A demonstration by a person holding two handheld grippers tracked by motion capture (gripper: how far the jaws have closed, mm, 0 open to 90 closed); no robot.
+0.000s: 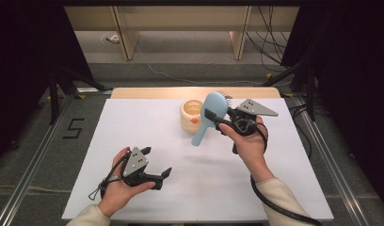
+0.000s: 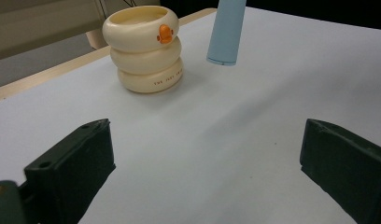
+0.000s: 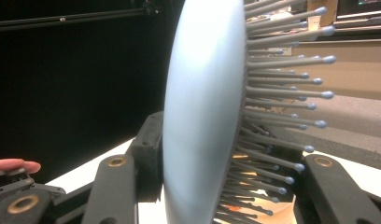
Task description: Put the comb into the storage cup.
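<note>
A light blue hairbrush (image 1: 201,133) hangs above the white table (image 1: 148,127), head up and handle slanting down to the left. My right gripper (image 1: 212,117) is shut on its head; in the right gripper view the hairbrush (image 3: 202,107) stands edge-on between the black jaws of the right gripper (image 3: 226,182), bristles pointing right. Just left of the brush stands a cream cup (image 1: 190,116) made of stacked rings, with an orange duck beak. My left gripper (image 1: 157,162) rests low at the table's front left, open, nothing between the jaws. Ahead of the left gripper (image 2: 207,172) are the cup (image 2: 144,51) and the handle tip (image 2: 226,32).
The white table top (image 2: 254,112) stretches between both hands. A wooden strip (image 1: 148,92) runs along the far edge. Beyond it are floor, cables and wooden legs (image 1: 126,42). Metal rails (image 1: 35,155) flank the table.
</note>
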